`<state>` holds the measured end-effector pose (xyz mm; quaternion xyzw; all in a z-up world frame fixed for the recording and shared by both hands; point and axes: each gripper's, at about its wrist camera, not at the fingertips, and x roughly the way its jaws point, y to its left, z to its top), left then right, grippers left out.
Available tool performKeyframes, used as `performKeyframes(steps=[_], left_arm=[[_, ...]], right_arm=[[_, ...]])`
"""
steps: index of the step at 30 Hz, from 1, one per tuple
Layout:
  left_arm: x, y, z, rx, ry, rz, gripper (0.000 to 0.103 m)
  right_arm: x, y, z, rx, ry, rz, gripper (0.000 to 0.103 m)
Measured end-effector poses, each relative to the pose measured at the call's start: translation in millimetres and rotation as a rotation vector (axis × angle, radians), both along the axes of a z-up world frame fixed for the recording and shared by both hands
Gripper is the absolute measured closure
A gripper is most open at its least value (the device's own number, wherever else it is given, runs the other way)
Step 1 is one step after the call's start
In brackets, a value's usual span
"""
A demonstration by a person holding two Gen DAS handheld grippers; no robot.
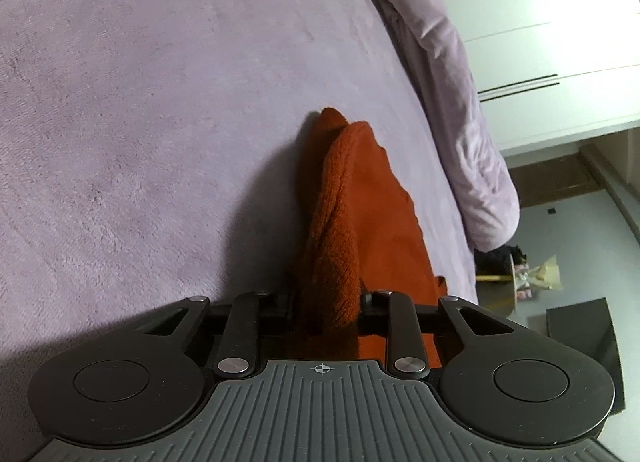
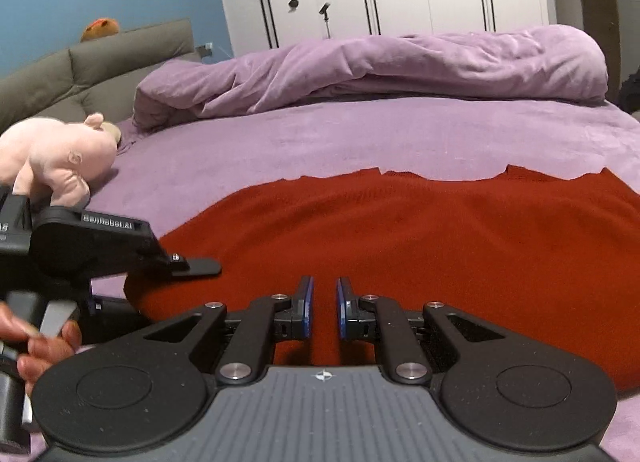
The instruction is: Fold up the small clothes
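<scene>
Left gripper (image 1: 326,302): jaws clamped on a bunched-up fold of the red knit garment (image 1: 352,198), fabric humped up between them and running straight away from the cam, so its long axis there lines up w/ the direction the jaws point. Right gripper (image 2: 323,308): jaws nearly closed, just a narrow gap btwn the blue pads, nothing pinched afaict; they hover right over the near edge of the garment, which from this side spreads flat and wide across the bed (image 2: 280,142), long axis running left-right in front of the jaws. In the right wrist view the left gripper sits at the garment's left edge, w/ the person's hand (image 2: 44,346) on its handle. So imo the right one needs to open and go down at the near hem. Pink plush toy (image 2: 60,158) sits near the bed's left edge, clear of the cloth; rumpled duvet (image 2: 380,66) along the far edge.
</scene>
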<state>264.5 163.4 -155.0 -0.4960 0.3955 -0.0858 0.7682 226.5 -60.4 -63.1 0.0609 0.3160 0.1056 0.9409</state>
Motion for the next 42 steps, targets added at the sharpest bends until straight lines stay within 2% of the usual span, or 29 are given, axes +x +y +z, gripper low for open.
performKeyframes(steps=[3,15,19,21,25,30,34,36,39,41,42], left_arm=[[1,-4,3,0.032,-0.006,-0.012,0.076],[5,-7,8,0.088,-0.006,-0.039,0.076],[5,-7,9,0.107,-0.014,-0.045,0.076],[5,-6,9,0.106,-0.013,-0.045,0.076],[5,-8,9,0.113,-0.016,-0.044,0.076],[5,-8,8,0.115,-0.011,-0.044,0.076],[4,-8,10,0.123,-0.016,-0.048,0.078],[3,-8,10,0.117,-0.017,-0.042,0.079],[2,-8,9,0.108,-0.011,-0.033,0.080],[2,-8,11,0.110,-0.003,-0.031,0.082],[1,-8,13,0.117,-0.014,-0.034,0.082]], right_arm=[[8,2,-16,-0.006,0.061,0.003,0.092],[4,13,-17,-0.097,0.026,0.044,0.092],[6,9,-11,-0.074,0.027,0.045,0.092],[8,-1,-7,-0.032,0.019,0.006,0.092],[18,-14,-7,-0.010,0.042,-0.058,0.092],[7,4,-11,-0.017,0.022,0.009,0.092],[5,17,-18,-0.089,0.033,0.039,0.092],[7,14,-10,-0.064,0.047,0.028,0.092],[2,11,-5,-0.022,-0.001,0.015,0.092],[7,14,-21,-0.039,0.081,0.052,0.092],[6,14,-23,-0.045,0.078,0.068,0.092]])
